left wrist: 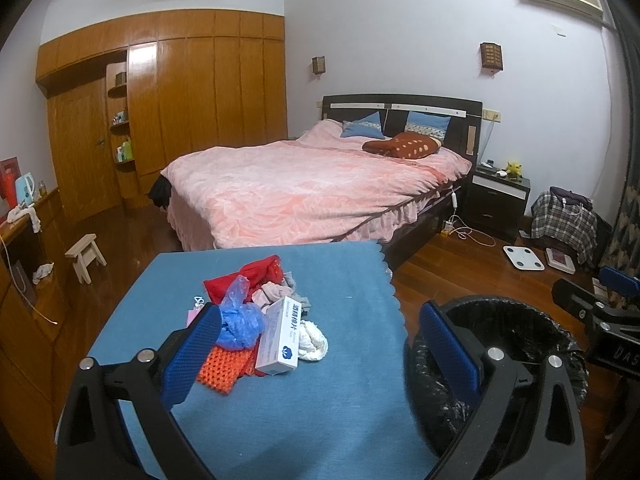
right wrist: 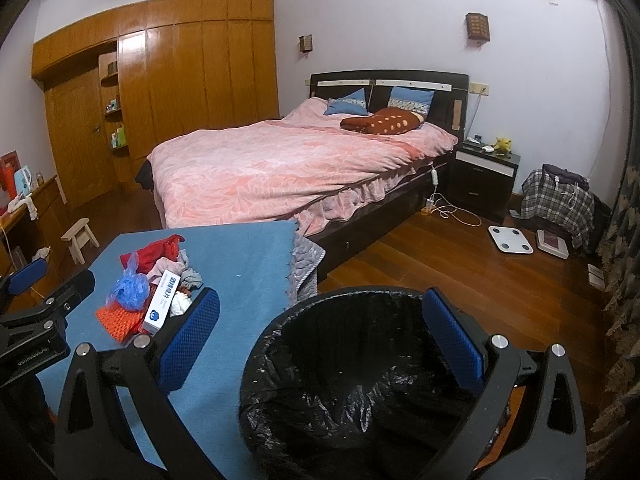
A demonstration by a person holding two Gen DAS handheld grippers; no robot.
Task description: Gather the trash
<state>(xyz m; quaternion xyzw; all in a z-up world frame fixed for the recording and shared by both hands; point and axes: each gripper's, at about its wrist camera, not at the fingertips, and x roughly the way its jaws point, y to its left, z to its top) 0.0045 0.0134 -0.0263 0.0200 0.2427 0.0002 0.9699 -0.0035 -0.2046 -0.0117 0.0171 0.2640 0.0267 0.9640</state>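
Observation:
A heap of trash lies on the blue table (left wrist: 340, 360): a white carton (left wrist: 280, 336), a blue plastic bag (left wrist: 240, 320), an orange mesh piece (left wrist: 224, 368), crumpled white tissue (left wrist: 314, 340) and red cloth (left wrist: 256, 272). My left gripper (left wrist: 320, 344) hangs open above the table's near side, the heap just ahead of its left finger. A bin with a black liner (right wrist: 360, 380) stands on the floor right of the table. My right gripper (right wrist: 320, 340) is open over the bin's mouth, holding nothing. The same carton (right wrist: 160, 308) and blue bag (right wrist: 130, 286) show at left.
A pink-covered bed (left wrist: 312, 188) stands behind the table, with a dark nightstand (left wrist: 498, 196) to its right. A small wooden stool (left wrist: 86, 256) and a desk (left wrist: 16, 232) sit at left. Scales (right wrist: 511, 240) and a plaid bag (right wrist: 560, 204) lie on the wooden floor.

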